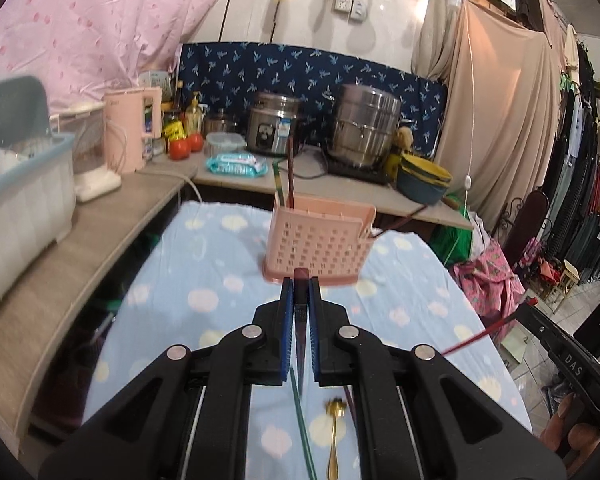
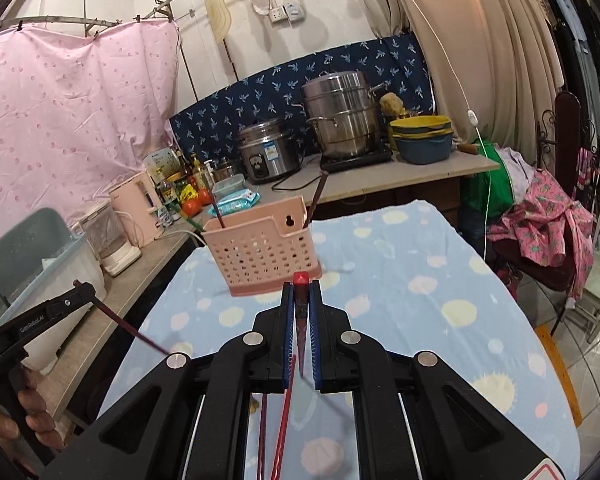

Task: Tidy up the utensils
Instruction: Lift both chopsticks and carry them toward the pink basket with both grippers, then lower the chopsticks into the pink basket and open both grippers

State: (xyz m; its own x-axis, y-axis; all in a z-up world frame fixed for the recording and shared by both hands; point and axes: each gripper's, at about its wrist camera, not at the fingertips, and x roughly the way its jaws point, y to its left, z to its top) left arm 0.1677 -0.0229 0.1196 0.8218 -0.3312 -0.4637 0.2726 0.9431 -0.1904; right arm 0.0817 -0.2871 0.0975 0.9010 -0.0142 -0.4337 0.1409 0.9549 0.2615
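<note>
A pink perforated utensil holder (image 1: 318, 240) stands on the blue dotted tablecloth (image 1: 204, 280), with chopsticks (image 1: 290, 172) upright in it. It also shows in the right wrist view (image 2: 262, 256). My left gripper (image 1: 301, 292) is shut on a dark maroon chopstick (image 1: 301, 332), just short of the holder. My right gripper (image 2: 301, 294) is shut on a red chopstick (image 2: 301, 320), also near the holder. On the cloth below the left gripper lie a gold spoon (image 1: 335, 436) and a green chopstick (image 1: 302, 420). More red chopsticks (image 2: 280, 432) lie below the right gripper.
A wooden counter (image 1: 80, 248) at left carries a white bin (image 1: 20, 208) and a pink kettle (image 1: 130, 136). Behind the table stand a rice cooker (image 1: 274, 124), a steel pot (image 1: 366, 132) and stacked bowls (image 1: 424, 180). Clothes hang at right.
</note>
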